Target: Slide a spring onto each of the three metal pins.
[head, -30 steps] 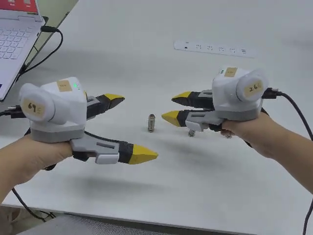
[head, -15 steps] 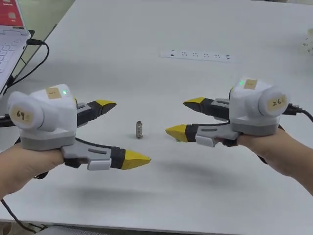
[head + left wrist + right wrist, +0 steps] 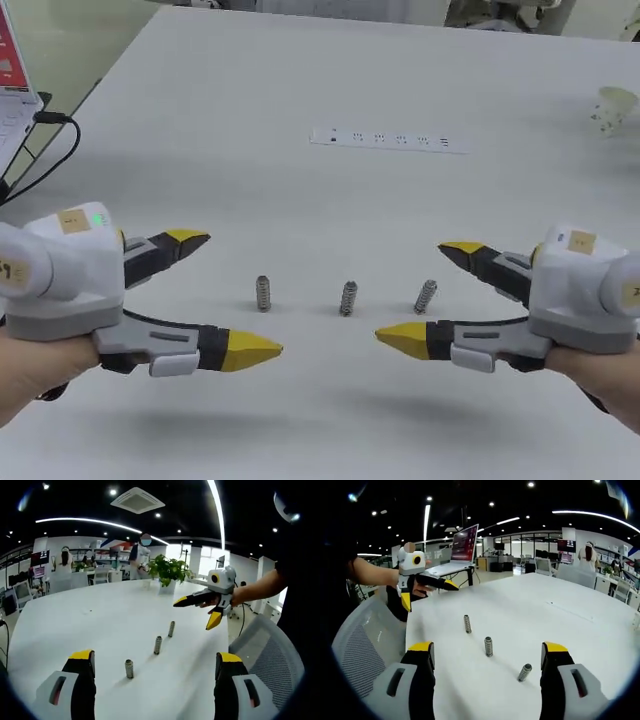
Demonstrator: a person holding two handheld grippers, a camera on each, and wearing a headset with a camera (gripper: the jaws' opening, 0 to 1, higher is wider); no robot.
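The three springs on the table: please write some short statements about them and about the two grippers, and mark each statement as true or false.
1. The left spring, the middle spring and the right spring stand in a row on the table. True.
2. The right spring leans, while the other two stand upright. True.
3. The left gripper is shut on a spring. False: its jaws are open and hold nothing.
4. A power strip lies between the springs and the person. False: the power strip lies beyond the springs, farther from the person.
5. The right gripper has open jaws and holds nothing. True.
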